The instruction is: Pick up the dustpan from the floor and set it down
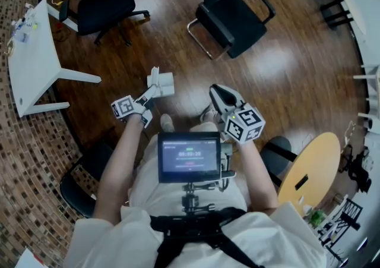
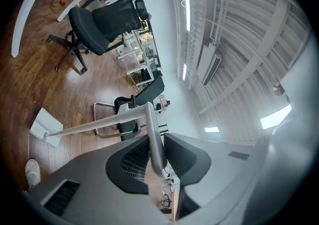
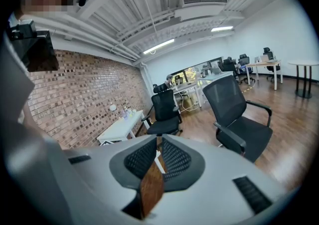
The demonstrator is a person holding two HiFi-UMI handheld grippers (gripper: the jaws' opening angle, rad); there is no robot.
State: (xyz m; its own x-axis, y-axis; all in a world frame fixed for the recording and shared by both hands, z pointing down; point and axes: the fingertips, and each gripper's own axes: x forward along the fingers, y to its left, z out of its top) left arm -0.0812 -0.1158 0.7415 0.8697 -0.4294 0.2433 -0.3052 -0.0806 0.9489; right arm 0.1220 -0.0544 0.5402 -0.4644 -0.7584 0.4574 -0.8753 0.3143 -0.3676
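The dustpan (image 1: pixel 161 82) is pale grey with a long thin handle. My left gripper (image 1: pixel 152 91) is shut on the bent top of that handle (image 2: pixel 151 136). From there the handle runs down to the flat pan (image 2: pixel 45 126) over the wooden floor, close to a white shoe (image 2: pixel 31 171). I cannot tell whether the pan touches the floor. My right gripper (image 1: pixel 217 92) is held to the right of the dustpan. Its jaws are shut with nothing between them, as the right gripper view (image 3: pixel 158 158) shows.
Two black office chairs (image 1: pixel 233 21) (image 1: pixel 102 0) stand on the wooden floor beyond the dustpan. A white table (image 1: pixel 31 62) is at the left by the brick-patterned floor, and a round wooden table (image 1: pixel 310 170) is at the right. A screen (image 1: pixel 189 157) is mounted at my chest.
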